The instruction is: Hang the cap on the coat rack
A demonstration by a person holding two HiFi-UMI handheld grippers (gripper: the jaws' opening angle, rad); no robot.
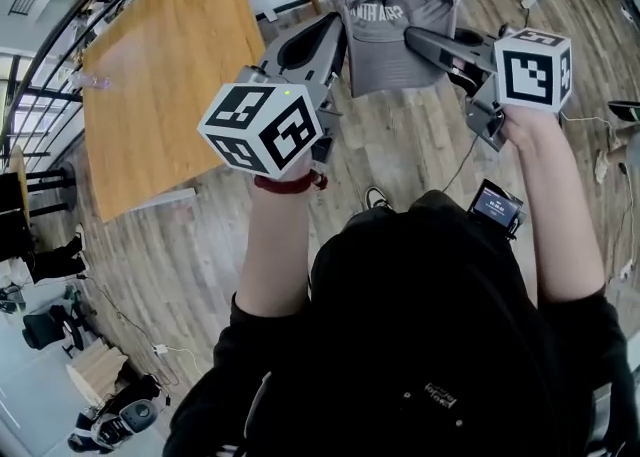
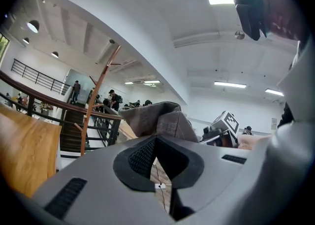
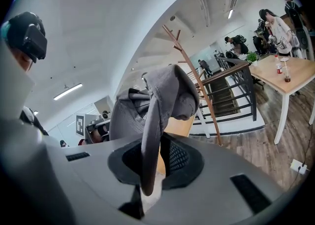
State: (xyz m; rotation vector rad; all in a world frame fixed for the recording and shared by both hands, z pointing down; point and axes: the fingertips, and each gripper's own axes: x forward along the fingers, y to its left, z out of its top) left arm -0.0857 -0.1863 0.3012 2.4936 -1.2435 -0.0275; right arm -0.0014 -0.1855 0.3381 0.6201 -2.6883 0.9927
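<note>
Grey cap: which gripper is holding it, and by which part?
Both hold the grey cap: left gripper pinches the crown fabric, right gripper pinches the brim.

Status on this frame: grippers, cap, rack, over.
Left gripper and right gripper both shut on cap. Cap held up between them, not hung. Coat rack stands beyond, apart.

The grey fabric cap (image 1: 395, 25) is held up in the air, crumpled and sagging, pinched at its left and right edges. The slim brown wooden coat rack (image 3: 211, 115) stands upright just beyond it, its branching pegs angled upward.
</note>
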